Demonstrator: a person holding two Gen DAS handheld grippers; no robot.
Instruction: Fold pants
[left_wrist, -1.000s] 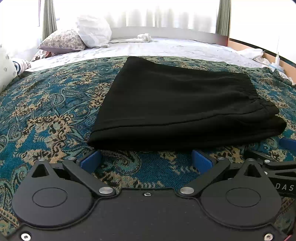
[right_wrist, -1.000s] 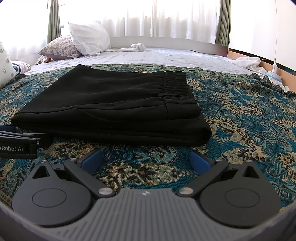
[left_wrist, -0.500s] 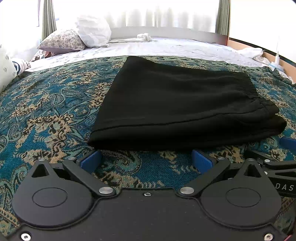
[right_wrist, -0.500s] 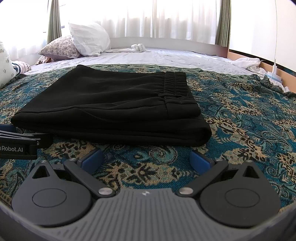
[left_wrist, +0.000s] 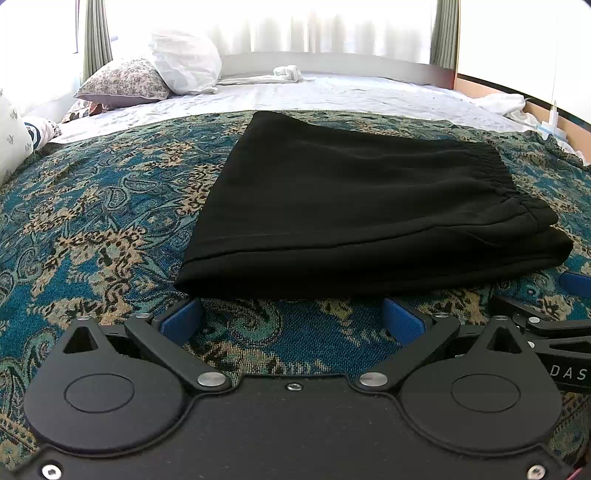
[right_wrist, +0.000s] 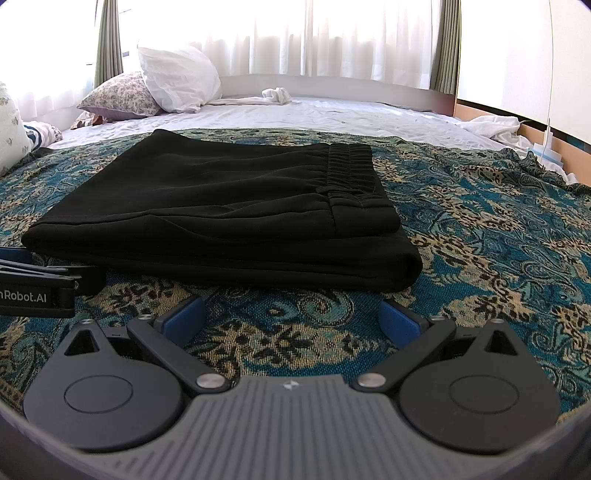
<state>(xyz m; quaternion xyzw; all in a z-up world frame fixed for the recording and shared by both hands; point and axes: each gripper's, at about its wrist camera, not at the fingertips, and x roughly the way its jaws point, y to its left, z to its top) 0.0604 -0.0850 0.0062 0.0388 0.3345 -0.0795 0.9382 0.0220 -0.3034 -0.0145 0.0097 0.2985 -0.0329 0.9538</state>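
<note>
The folded black fabric pants (left_wrist: 362, 218) lie flat on a blue and tan paisley-patterned bedspread (left_wrist: 92, 229), their gathered elastic waistband (right_wrist: 351, 173) turned toward the right side and a thick folded edge facing both cameras. The left gripper (left_wrist: 291, 319) sits low over the bedspread and points level along it at the pants' near edge, its two blue-padded fingers (left_wrist: 181, 319) spread wide apart with nothing between them; the tips sit just short of the fold, and the left one looks very near or touching the fabric's lower corner, though that cannot be settled. The right gripper (right_wrist: 291, 317) holds the same low, level pose a little further right, its blue fingers (right_wrist: 397, 319) likewise wide apart and bare, stopping short of the pants with a strip of bedspread showing between. The two tools lie side by side: the right one's black body shows at the right rim of the left wrist view, and the left one's labelled black body (right_wrist: 37, 291) shows at the left rim of the right wrist view. Beyond the bedspread are a white sheet (right_wrist: 332, 114), a white crumpled pillow (right_wrist: 177, 81), a floral pillow (left_wrist: 125, 81) and sheer white curtains (right_wrist: 332, 37).
</note>
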